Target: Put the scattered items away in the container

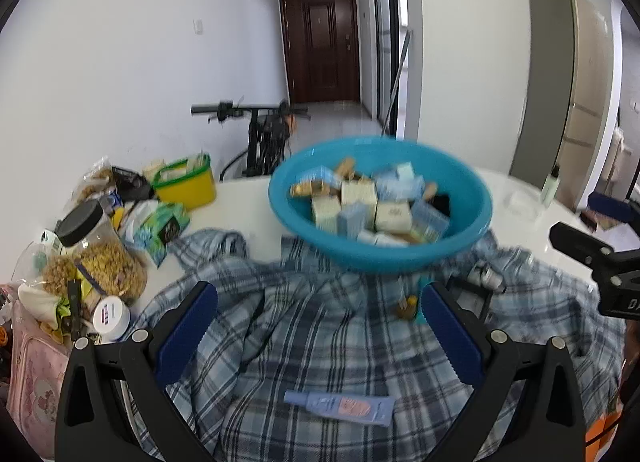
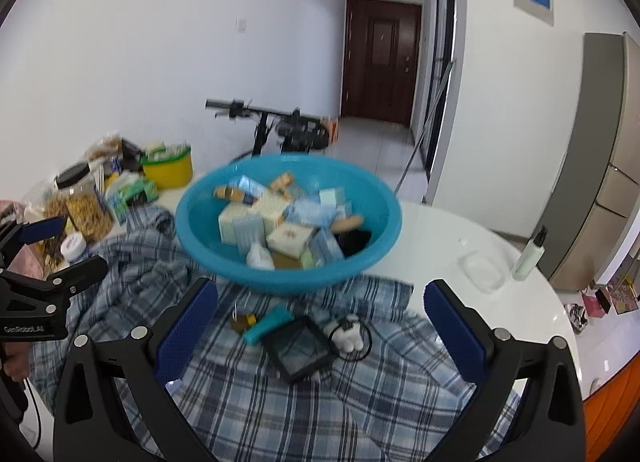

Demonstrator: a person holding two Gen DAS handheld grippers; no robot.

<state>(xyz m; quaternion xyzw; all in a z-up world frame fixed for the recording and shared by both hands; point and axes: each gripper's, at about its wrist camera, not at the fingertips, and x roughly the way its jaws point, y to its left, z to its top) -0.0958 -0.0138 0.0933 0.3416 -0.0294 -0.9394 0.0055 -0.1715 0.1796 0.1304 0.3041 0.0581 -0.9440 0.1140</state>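
Note:
A blue plastic basin (image 1: 400, 258) (image 2: 280, 282) filled with several small boxes stands on a plaid shirt (image 1: 312, 342) (image 2: 248, 402) spread over the white table. A pale blue tube (image 1: 340, 408) lies on the shirt just below my left gripper (image 1: 320, 326), which is open and holds nothing. In front of the basin lie a small amber bottle (image 2: 242, 322), a teal box (image 2: 268, 324), a flat black box (image 2: 300, 348) and a white figurine (image 2: 346, 334). My right gripper (image 2: 320, 326) hangs open and empty above them.
At the left stand a snack jar (image 1: 100, 254), a yellow tub (image 1: 186, 181), a green pack (image 1: 160, 225) and a white-lidded pot (image 1: 112, 316). On the right of the round table (image 2: 440, 229) are a white bottle (image 2: 528, 258) and a clear lid (image 2: 482, 272). A scooter (image 2: 280, 125) is behind.

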